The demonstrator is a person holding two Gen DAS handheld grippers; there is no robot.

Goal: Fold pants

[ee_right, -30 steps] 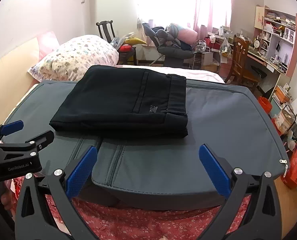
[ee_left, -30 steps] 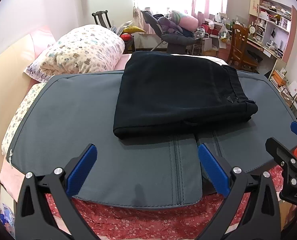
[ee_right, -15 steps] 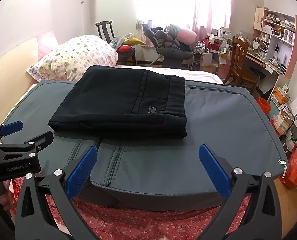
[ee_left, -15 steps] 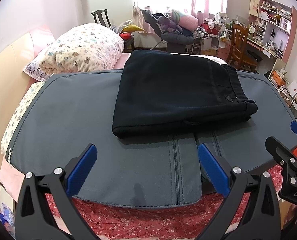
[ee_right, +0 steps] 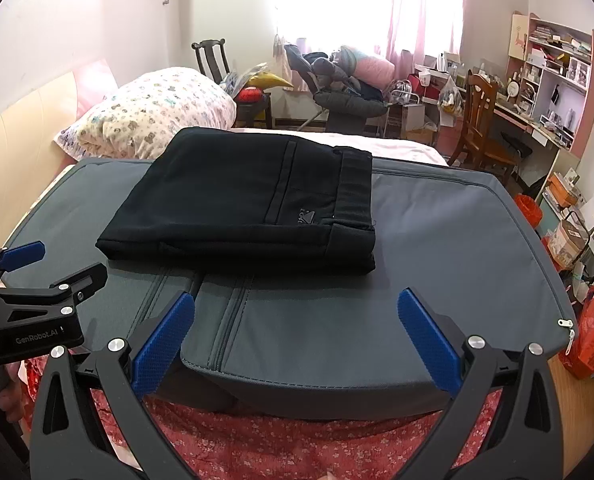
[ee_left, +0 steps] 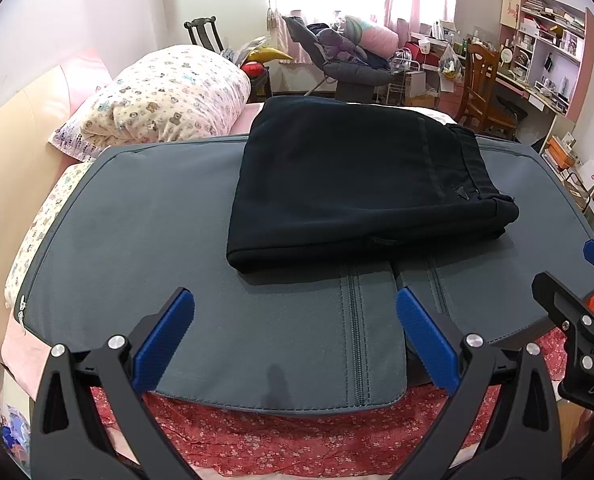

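Note:
The black pants [ee_left: 357,184] lie folded into a thick rectangle on the grey mat [ee_left: 145,216], waistband to the right. They also show in the right wrist view [ee_right: 249,204] on the same mat [ee_right: 449,240]. My left gripper [ee_left: 293,332] is open and empty, held back over the mat's near edge, apart from the pants. My right gripper [ee_right: 295,332] is open and empty too, at the near edge. Each gripper shows at the edge of the other's view: the right one [ee_left: 577,292] and the left one [ee_right: 37,268].
A flowered pillow [ee_left: 165,96] lies at the back left of the bed. A red flowered sheet [ee_left: 281,432] hangs under the mat's near edge. A wooden chair [ee_left: 481,80], a desk with shelves [ee_left: 545,36] and boxes on the floor [ee_right: 577,232] stand to the right.
Both grippers have drifted slightly; the pants sit a touch further from both cameras. The pants have not moved and both grippers stay open.

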